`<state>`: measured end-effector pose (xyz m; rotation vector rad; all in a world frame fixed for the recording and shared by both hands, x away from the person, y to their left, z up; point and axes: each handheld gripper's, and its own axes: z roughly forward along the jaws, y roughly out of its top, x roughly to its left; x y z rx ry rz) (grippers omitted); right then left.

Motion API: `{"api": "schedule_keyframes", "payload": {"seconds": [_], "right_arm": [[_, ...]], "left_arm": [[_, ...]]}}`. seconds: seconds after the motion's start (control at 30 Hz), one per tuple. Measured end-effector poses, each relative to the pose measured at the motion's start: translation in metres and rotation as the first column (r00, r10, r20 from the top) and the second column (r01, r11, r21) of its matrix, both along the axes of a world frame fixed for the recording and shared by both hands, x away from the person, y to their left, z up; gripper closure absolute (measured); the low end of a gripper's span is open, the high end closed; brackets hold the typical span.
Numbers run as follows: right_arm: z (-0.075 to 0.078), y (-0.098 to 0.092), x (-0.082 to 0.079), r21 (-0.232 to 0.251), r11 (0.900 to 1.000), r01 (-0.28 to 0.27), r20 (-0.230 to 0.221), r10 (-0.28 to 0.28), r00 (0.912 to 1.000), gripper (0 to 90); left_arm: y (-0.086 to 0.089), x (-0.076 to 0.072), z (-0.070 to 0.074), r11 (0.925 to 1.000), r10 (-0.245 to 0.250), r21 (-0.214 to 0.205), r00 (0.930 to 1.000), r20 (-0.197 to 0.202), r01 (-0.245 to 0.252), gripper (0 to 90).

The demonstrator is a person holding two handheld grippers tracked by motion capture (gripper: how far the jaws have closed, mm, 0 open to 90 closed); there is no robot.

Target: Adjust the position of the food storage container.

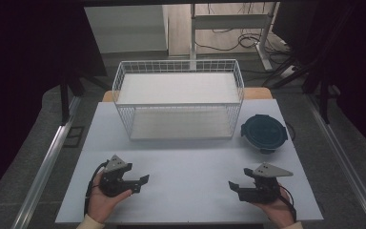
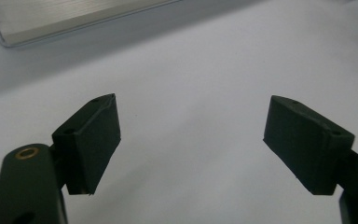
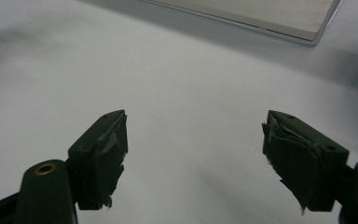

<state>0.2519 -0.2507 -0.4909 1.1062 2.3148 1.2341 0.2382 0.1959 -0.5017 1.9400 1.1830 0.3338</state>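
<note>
1. Basket (image 1: 178,98) at the far middle of the surface (image 1: 186,162), its far edge reaching past the surface's back edge.
2. Round lidded container (image 1: 263,132) just right of the basket, on the surface near the right edge.
3. Left gripper (image 1: 140,183) at near left, resting on the surface, pointing right toward the middle.
4. Right gripper (image 1: 233,187) at near right, pointing left, facing the other, well apart.
5. Bare surface between the two grippers and before the basket.
</note>
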Motion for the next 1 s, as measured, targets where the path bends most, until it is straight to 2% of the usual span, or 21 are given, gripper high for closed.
{"api": "schedule_keyframes", "payload": {"seconds": [0.3,0.8,1.0], "right_arm": [[-0.0006,0.0020,-0.0001,-0.013,0.9995,-0.030,-0.014,0.030,0.9994,24.9],[-0.0013,0.0049,0.0027,-0.033,0.9986,-0.041,-0.041,0.040,0.9984,28.0],[0.0026,0.0073,0.0094,-0.030,0.9985,-0.046,-0.063,0.044,0.9970,30.0]], "left_arm": [[-0.0016,-0.0010,0.0001,1.0000,-0.007,0.001,1.0000,-0.001,0.007,18.7],[0.0004,-0.0026,0.0006,0.9999,-0.012,0.009,0.9999,0.001,0.012,18.7],[0.0039,-0.0035,-0.0013,0.9998,-0.019,0.012,0.9998,0.001,0.019,18.7]]}}
